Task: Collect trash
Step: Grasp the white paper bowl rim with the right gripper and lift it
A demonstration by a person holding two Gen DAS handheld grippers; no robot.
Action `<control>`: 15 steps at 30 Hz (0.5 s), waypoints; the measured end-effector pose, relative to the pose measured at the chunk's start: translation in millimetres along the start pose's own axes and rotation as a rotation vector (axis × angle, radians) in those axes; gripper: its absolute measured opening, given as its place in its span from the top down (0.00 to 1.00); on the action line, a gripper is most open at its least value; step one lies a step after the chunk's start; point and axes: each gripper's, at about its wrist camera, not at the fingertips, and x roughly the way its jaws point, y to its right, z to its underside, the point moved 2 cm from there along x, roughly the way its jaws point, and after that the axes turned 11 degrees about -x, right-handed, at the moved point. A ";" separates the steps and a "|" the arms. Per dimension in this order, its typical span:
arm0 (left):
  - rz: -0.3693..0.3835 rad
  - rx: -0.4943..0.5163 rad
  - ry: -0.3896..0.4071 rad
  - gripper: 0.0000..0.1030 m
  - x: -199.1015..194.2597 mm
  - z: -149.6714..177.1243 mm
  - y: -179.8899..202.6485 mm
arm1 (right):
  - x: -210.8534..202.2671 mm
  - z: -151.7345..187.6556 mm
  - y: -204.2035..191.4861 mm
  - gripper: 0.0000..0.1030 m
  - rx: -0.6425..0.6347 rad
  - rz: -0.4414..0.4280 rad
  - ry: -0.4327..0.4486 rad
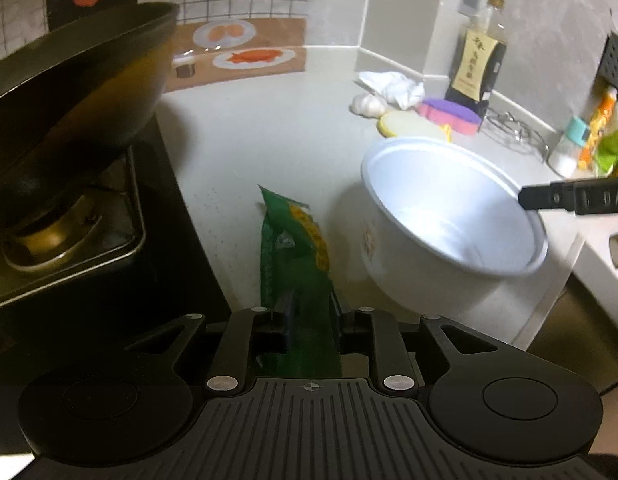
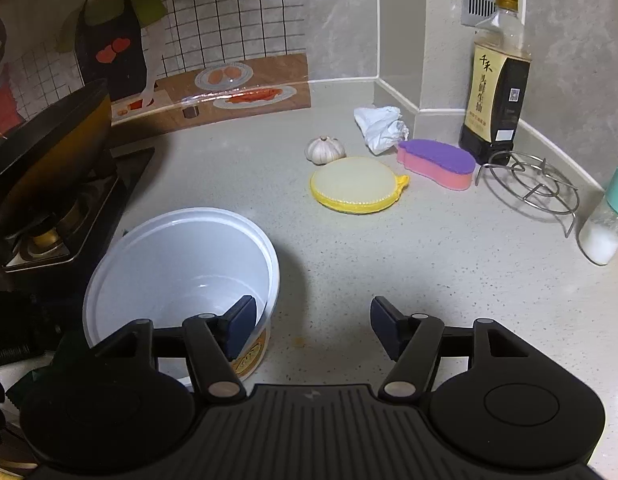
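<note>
Left gripper [image 1: 309,320] clenched on green wrapper [image 1: 297,248], lower centre of frame: thin, limp, crinkly, likely slippery; pinch flat near one end. Right gripper [image 2: 313,324] spread wide, one finger inside white cup [image 2: 181,272], lower left: light, crushable; take by rim.

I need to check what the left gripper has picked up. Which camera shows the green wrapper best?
The left wrist view. There the green wrapper sticks out forward over the counter, clamped by the left gripper, beside the white cup. The right wrist view shows at most a dark green scrap at its left edge, too dim to identify.
</note>
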 end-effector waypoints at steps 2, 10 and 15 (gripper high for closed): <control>-0.008 -0.021 0.007 0.79 1.2 1.9 -3.6 | 2.6 -1.5 -3.6 0.37 0.000 -0.011 -0.008; 0.040 -0.087 -0.008 0.76 10.9 4.0 -15.2 | 25.7 -6.4 -29.1 0.37 -0.049 -0.013 -0.101; 0.080 -0.077 -0.015 0.76 18.8 -1.0 -10.7 | 29.1 -11.3 -36.1 0.35 -0.048 -0.013 -0.103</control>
